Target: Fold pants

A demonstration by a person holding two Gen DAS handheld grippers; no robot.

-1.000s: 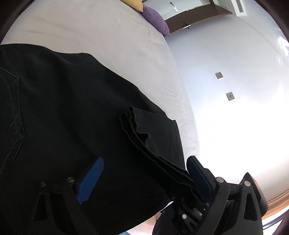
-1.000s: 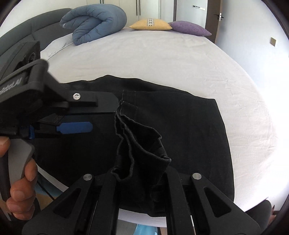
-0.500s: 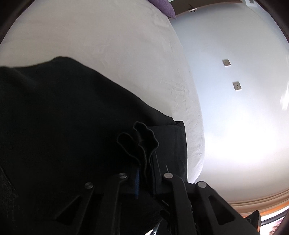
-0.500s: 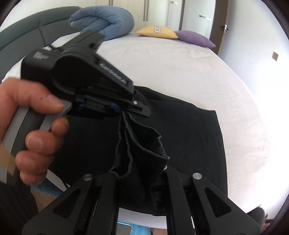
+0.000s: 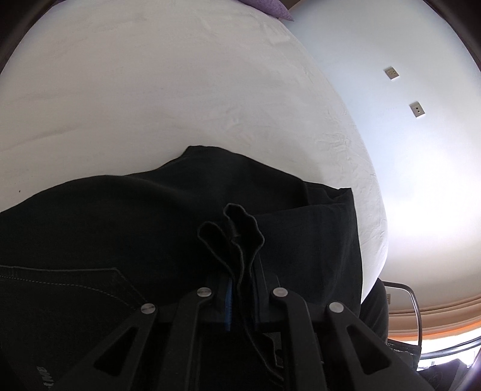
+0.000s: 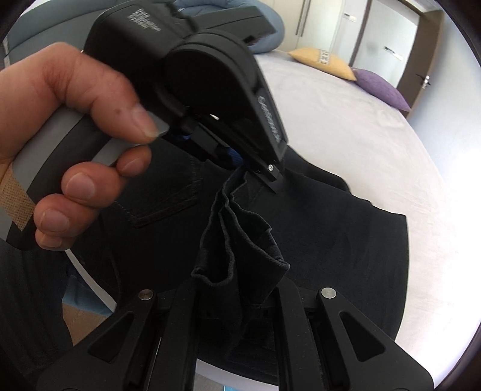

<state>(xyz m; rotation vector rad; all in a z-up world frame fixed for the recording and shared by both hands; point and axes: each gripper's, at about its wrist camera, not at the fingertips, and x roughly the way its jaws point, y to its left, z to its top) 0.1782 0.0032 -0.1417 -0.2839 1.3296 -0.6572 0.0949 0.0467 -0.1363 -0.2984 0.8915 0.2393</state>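
Black pants (image 5: 126, 216) lie folded near the front edge of a white bed (image 5: 150, 90). The stacked leg hems (image 5: 240, 237) stand bunched up, and my left gripper (image 5: 240, 285) is shut on them. In the right wrist view the same hems (image 6: 240, 240) run from my right gripper (image 6: 237, 300), shut on their near end, up to the left gripper (image 6: 240, 168), which a hand (image 6: 75, 120) holds clamped on their far end. A back pocket (image 6: 162, 198) with pale stitching shows beneath the hand.
A yellow pillow (image 6: 324, 61) and a purple pillow (image 6: 381, 87) lie at the far end of the bed, a blue bolster (image 6: 270, 27) beside them. Wall sockets (image 5: 418, 108) and a door (image 6: 418, 60) are beyond. Wooden floor (image 6: 84, 318) shows below the bed edge.
The left gripper closed on the hems, which it earlier straddled with jaws wide. Both grippers have carried the bunched hems across the pants toward the pocket end, and the cloth beneath has rucked up.
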